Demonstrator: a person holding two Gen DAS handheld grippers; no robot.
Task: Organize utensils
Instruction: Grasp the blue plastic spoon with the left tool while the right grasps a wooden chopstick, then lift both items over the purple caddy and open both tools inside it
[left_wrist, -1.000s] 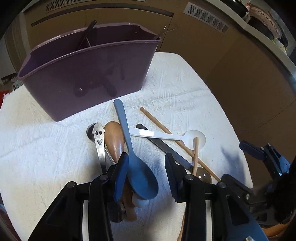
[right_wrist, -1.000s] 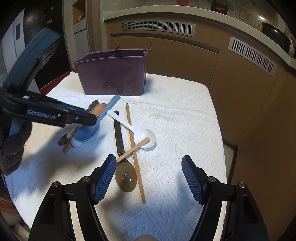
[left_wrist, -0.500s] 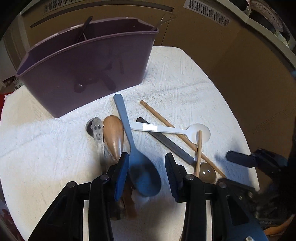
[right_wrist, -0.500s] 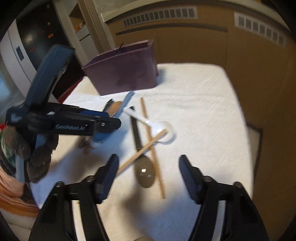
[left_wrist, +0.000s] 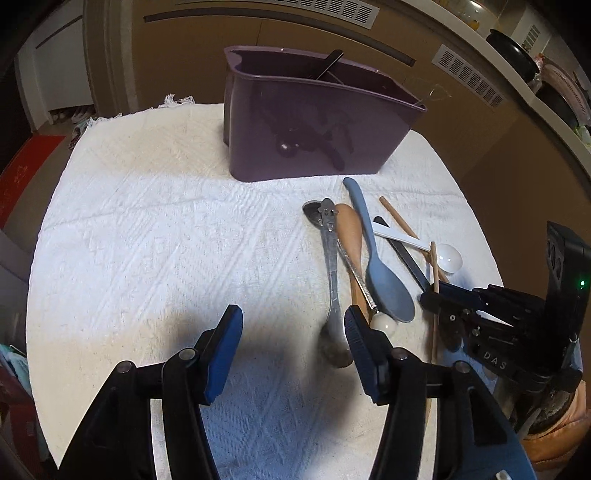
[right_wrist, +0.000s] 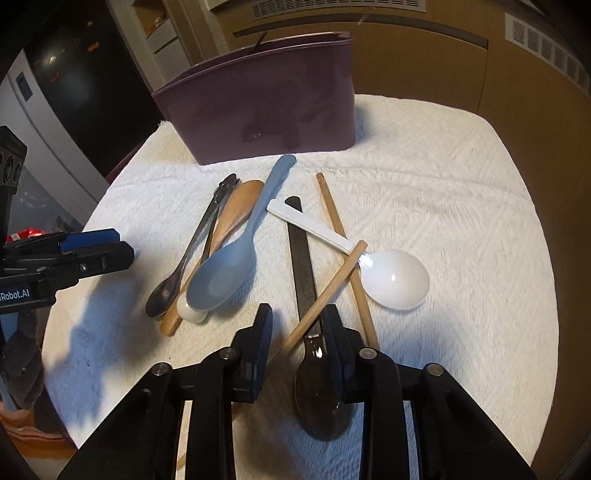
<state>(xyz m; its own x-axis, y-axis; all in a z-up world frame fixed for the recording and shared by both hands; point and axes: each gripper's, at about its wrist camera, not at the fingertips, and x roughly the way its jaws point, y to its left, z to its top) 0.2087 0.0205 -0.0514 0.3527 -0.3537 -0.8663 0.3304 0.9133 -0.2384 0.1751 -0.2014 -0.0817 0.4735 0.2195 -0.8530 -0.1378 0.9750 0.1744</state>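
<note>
Right gripper (right_wrist: 297, 325) nearer, jaws half-closed astride chopstick (right_wrist: 325, 295) and black spoon (right_wrist: 308, 295), handles pointing away; left gripper (left_wrist: 293, 332) apart, empty.

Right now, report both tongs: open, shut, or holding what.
Left tongs: open, empty, above the white textured cloth.
Right tongs: narrowed around the dark flat-handled spoon and a wooden chopstick; grip cannot be told.

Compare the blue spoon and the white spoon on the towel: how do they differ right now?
The blue spoon is larger, with a long oval bowl; the white spoon has a rounder bowl and a flat strip handle. The blue spoon rests on a small white piece beside the wooden spoon; the white spoon crosses the dark spoon and the chopsticks. Neither is gripped; both bowls face up.
</note>
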